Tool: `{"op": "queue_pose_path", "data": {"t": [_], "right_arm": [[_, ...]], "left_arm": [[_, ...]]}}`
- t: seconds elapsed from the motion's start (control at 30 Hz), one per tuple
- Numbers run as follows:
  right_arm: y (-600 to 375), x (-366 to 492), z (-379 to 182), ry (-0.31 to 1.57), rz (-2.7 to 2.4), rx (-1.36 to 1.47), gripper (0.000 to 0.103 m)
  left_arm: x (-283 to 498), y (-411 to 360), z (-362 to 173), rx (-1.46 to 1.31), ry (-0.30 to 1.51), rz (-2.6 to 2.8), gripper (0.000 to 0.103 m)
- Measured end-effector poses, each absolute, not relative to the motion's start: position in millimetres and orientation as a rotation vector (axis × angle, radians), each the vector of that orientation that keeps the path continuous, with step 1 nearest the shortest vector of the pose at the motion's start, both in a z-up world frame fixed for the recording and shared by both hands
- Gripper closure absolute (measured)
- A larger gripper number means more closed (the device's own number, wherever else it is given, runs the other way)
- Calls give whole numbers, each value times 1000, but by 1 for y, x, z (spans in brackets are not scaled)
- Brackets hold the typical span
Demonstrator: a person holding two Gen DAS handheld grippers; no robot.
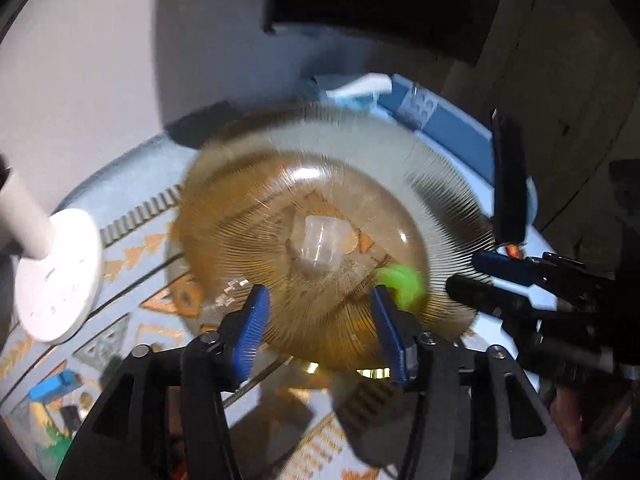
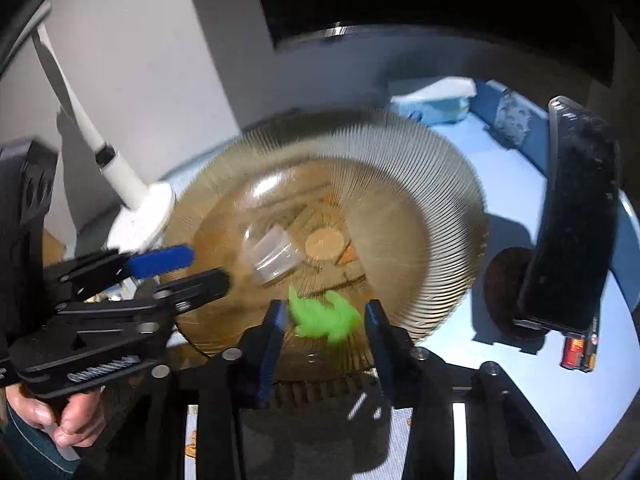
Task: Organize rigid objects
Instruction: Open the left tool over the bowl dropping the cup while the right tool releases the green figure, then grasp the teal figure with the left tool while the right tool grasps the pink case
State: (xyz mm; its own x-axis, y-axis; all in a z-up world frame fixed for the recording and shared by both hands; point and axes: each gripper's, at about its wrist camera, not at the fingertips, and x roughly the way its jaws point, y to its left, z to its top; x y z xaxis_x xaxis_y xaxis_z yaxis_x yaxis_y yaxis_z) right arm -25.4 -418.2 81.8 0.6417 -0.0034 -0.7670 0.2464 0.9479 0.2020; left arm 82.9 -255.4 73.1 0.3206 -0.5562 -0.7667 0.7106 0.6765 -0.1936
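The right tool point(image 2: 324, 320) is spread open, and the green toy point(image 2: 325, 318) lies right between its fingers, inside the near rim of the amber plate point(image 2: 420, 184). The left tool point(image 1: 316, 320) is also open, empty, with the toy at its right finger. Farther in, mid-plate, sits a clear cup point(image 2: 274, 255).

From my left gripper point(image 1: 316, 320), the amber ribbed glass plate point(image 1: 432, 168) fills the way ahead. The white lamp base point(image 1: 56, 276) blocks the left; my right gripper point(image 2: 324, 324) crowds the right. Beyond it an upright black phone point(image 2: 572, 216) walls that side, with bare blue tabletop point(image 2: 516, 160) between plate and phone.
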Motion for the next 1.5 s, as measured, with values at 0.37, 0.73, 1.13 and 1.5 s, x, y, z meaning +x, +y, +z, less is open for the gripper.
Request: {"op": "queue_pose_path", "data": {"t": [0.37,0.73,1.13,1.5], "right_arm": [[-382,-78,138,669,-67,334,42],[-292,-85,152,655,121,311,42],[-239,-53,91,836,197,279,42],[-253,1,39,950,149,313,42]], "left_arm": [[32,-74,143,-21,706,-646,28],[-6,61,157,-140,664,-387,28],[31,55,70,-3,822,-382,28],[80,7,26,220,878,-520,46]]}}
